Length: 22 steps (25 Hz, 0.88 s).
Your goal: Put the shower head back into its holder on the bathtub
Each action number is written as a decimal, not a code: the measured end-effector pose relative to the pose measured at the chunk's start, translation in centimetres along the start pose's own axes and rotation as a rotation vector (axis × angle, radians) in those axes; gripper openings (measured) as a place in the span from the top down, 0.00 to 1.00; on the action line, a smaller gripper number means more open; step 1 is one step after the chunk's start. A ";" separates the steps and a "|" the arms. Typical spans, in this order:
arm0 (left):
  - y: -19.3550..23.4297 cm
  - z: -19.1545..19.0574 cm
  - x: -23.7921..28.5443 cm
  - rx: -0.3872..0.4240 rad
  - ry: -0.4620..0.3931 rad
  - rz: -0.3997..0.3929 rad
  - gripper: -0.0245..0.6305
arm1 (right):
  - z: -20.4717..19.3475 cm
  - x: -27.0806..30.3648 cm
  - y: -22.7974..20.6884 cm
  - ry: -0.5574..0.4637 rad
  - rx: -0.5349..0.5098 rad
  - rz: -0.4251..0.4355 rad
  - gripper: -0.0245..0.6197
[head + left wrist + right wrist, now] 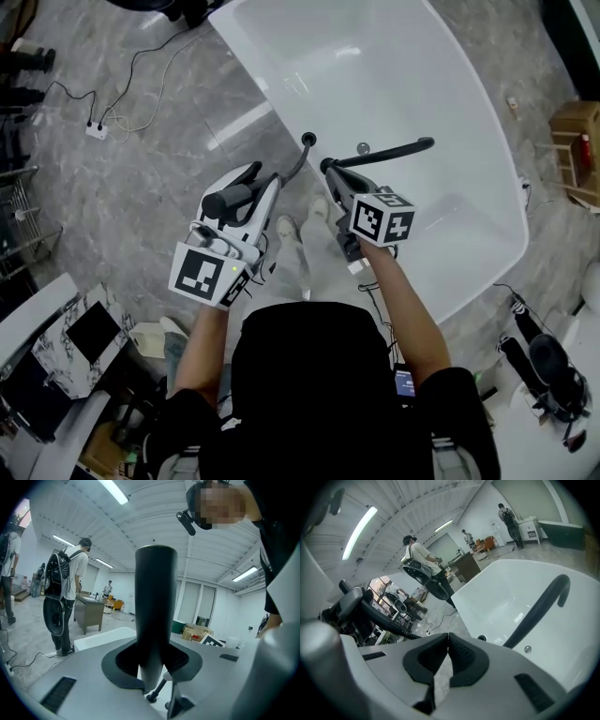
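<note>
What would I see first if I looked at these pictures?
A big white bathtub fills the top of the head view, with a curved black tap reaching over it. Just below the tub, the left gripper is clamped on the black shower head, which stands up tall in the left gripper view. The right gripper next to it is shut and holds nothing.

Left hand-held gripper point(156, 662) clamped on shower head point(156, 606), right hand-held gripper point(447, 641) jaws together, empty
</note>
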<state>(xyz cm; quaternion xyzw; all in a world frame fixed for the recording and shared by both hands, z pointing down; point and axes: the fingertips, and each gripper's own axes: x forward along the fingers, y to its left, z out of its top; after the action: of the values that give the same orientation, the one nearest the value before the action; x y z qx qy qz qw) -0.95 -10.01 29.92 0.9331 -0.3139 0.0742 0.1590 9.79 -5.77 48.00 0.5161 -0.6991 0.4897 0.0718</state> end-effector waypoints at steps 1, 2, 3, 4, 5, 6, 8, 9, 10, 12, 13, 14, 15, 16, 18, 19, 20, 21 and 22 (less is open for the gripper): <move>0.1 -0.4 0.4 -0.001 0.005 -0.002 0.78 | 0.1 0.0 -0.2 0.000 -0.023 -0.006 0.93; 0.3 -0.7 0.8 -0.002 0.010 -0.003 0.78 | 0.2 0.1 -0.4 -0.001 -0.041 -0.011 0.93; 0.4 -1.0 1.2 -0.003 0.015 -0.004 0.78 | 0.3 0.1 -0.5 -0.001 -0.053 -0.014 0.93; 0.6 -1.4 1.5 -0.004 0.019 -0.005 0.78 | 0.3 0.1 -0.7 0.000 -0.061 -0.017 0.93; 0.7 -1.7 1.9 -0.006 0.024 -0.005 0.78 | 0.2 0.1 -0.9 0.002 -0.069 -0.021 0.93; 0.9 -2.1 2.3 -0.008 0.028 -0.005 0.78 | 0.2 0.2 -1.1 0.005 -0.076 -0.025 0.93; 1.4 -3.0 3.2 -0.014 0.038 -0.003 0.78 | 0.1 0.5 -1.6 0.009 -0.087 -0.032 0.93; 1.7 -3.5 3.6 -0.020 0.043 -0.001 0.78 | 0.1 0.7 -1.8 0.009 -0.087 -0.031 0.93; 2.0 -3.9 4.0 -0.028 0.047 0.001 0.78 | 0.1 0.9 -2.0 0.008 -0.085 -0.028 0.93; 2.6 -4.6 4.8 -0.047 0.052 0.003 0.78 | 0.0 1.3 -2.2 0.010 -0.083 -0.025 0.93; 2.9 -5.0 5.1 -0.052 0.055 0.005 0.78 | 0.0 1.5 -2.4 0.012 -0.086 -0.026 0.93; 3.2 -5.3 5.5 -0.052 0.058 0.008 0.78 | -0.1 1.7 -2.7 0.016 -0.090 -0.030 0.93; 3.4 -5.8 6.0 -0.051 0.062 0.012 0.78 | -0.2 1.9 -3.0 0.022 -0.092 -0.036 0.93; 3.6 -6.2 6.4 -0.050 0.067 0.015 0.78 | -0.3 2.1 -3.3 0.029 -0.093 -0.043 0.93; 4.0 -7.4 7.3 -0.054 0.075 0.022 0.78 | -0.5 2.4 -4.0 0.040 -0.091 -0.055 0.93; 4.2 -8.0 7.8 -0.054 0.078 0.024 0.78 | -0.6 2.5 -4.3 0.042 -0.089 -0.057 0.93; 4.4 -8.7 8.3 -0.050 0.083 0.025 0.78 | -0.7 2.7 -4.6 0.044 -0.086 -0.058 0.93; 4.5 -9.4 8.7 -0.043 0.088 0.023 0.78 | -0.9 2.8 -4.9 0.045 -0.083 -0.060 0.93; 4.5 -10.0 9.2 -0.035 0.093 0.019 0.78 | -1.2 2.9 -5.2 0.048 -0.081 -0.063 0.93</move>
<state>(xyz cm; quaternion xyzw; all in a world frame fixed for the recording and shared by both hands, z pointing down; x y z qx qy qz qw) 3.20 -15.13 42.65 0.9227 -0.3162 0.1133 0.1891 12.07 -6.73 53.52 0.5227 -0.6997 0.4708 0.1246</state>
